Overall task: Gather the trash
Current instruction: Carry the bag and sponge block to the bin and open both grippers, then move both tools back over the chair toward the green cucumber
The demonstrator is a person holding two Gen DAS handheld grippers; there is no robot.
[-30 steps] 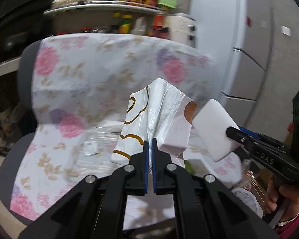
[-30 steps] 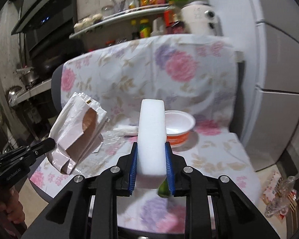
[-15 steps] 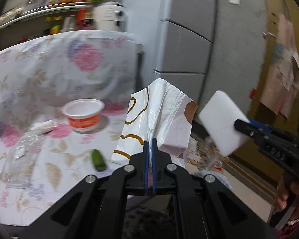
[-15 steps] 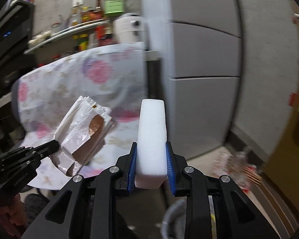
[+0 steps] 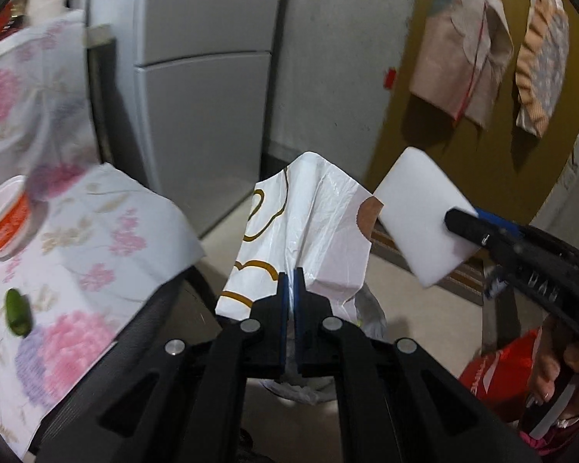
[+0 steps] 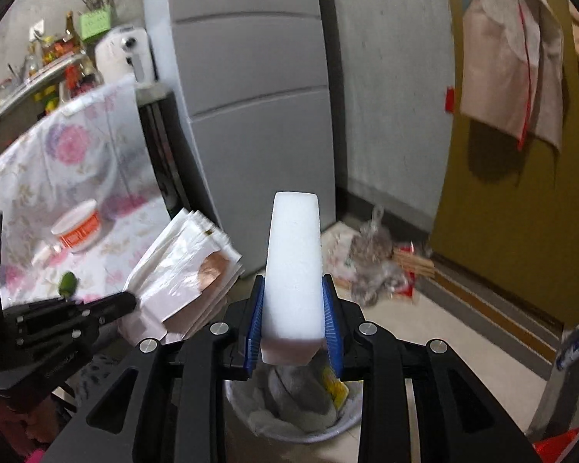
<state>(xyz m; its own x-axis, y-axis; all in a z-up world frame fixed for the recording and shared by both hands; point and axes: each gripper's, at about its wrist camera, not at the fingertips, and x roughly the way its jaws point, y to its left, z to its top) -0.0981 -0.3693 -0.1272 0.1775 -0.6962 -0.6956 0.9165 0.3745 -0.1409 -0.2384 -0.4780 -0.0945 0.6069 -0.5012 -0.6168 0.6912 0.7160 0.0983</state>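
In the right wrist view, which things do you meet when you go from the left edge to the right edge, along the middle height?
Orange-and-white cup → white plastic bag held by the left gripper → white foam block → clear bag of rubbish on the floor.

Left gripper [image 5: 289, 301] pinched tight, right gripper [image 6: 293, 308] part-spread around its load, both angled downward

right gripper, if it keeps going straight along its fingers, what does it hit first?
Most likely the trash bin on the floor: its open mouth shows just below the right gripper, which grips a white foam block and points down toward it. Depth is unclear, but nothing shows between them.
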